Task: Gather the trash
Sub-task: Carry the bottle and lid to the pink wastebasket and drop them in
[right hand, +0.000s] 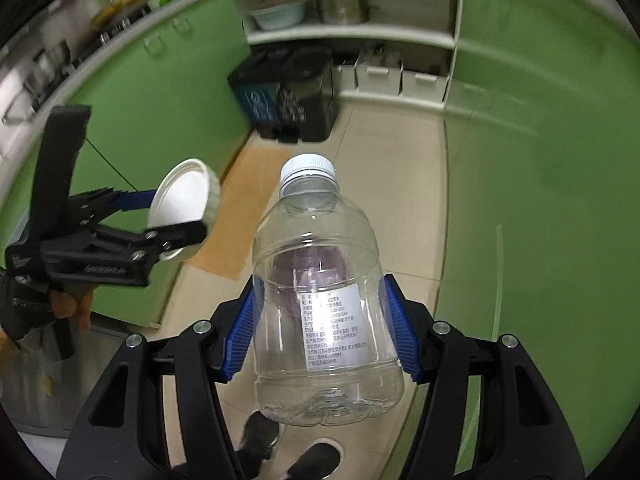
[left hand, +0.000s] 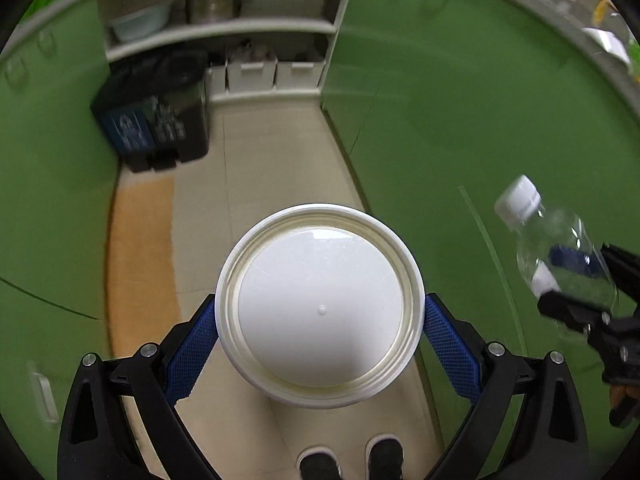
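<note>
My left gripper (left hand: pixel 320 332) is shut on a round white plastic lid (left hand: pixel 320 304), held flat-side toward the camera above the floor. It also shows in the right wrist view (right hand: pixel 182 204), at the left. My right gripper (right hand: pixel 320 328) is shut on a clear empty plastic bottle (right hand: pixel 320 312) with a white cap and a white label, cap pointing away. The bottle also shows at the right of the left wrist view (left hand: pixel 560 256). A black two-compartment trash bin (left hand: pixel 156 120) stands on the floor ahead by the shelves; it also shows in the right wrist view (right hand: pixel 288 96).
Green cabinet doors (left hand: pixel 460 120) line both sides of a narrow beige tiled floor (left hand: pixel 272 168). An orange mat (left hand: pixel 140 248) lies on the left. Open white shelves (left hand: pixel 224 32) hold a pot, a basin and white boxes. The person's black shoes (left hand: pixel 352 460) are below.
</note>
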`<state>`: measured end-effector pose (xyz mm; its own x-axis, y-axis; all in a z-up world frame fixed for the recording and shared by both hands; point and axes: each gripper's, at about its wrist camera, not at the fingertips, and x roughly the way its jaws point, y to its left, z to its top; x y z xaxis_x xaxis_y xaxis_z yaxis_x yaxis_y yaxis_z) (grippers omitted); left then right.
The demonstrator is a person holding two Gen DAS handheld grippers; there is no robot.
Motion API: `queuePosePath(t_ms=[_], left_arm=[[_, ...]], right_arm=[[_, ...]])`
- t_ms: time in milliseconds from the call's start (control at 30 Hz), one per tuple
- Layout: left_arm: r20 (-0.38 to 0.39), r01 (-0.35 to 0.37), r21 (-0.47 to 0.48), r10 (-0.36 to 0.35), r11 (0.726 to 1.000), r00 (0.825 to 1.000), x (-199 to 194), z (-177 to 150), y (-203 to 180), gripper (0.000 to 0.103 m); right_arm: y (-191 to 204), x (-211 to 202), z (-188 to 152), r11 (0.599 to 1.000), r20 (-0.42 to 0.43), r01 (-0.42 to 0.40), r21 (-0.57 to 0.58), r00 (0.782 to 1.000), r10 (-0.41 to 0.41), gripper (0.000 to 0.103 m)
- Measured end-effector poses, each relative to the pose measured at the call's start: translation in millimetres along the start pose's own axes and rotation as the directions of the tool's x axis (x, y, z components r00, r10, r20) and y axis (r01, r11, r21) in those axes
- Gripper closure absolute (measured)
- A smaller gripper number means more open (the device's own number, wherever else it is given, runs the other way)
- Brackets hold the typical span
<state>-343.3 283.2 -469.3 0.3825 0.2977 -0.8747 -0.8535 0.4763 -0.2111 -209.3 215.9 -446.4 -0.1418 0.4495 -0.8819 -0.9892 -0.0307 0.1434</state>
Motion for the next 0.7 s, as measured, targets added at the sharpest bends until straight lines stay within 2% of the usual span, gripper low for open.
queuePosePath(t_ms=[133, 300, 700], left_arm=[[-0.009, 0.025, -0.043, -0.026, 0.999, 1.000, 63.5, -13.5, 21.1, 0.005], [-0.004, 0.016, -0.085, -0.017, 0.996, 1.000, 105.9, -22.5, 42.7, 0.005], [0.085, -0.048, -0.194, 0.066, 0.980, 0.994, 87.2, -46.3, 108.1, 0.005]], right_arm=[[-6.6, 59.0, -11.3, 1.000, -0.012, -0.005, -0.024, 1.000, 0.005, 0.043], [-11.3, 118.2, -16.7, 0.998, -0.028, -0.031, -0.057, 0.999, 0.029, 0.043], [30.0, 238.8, -11.5, 0.972, -0.076, -0.176, -0.154, 0.983, 0.165, 0.042]])
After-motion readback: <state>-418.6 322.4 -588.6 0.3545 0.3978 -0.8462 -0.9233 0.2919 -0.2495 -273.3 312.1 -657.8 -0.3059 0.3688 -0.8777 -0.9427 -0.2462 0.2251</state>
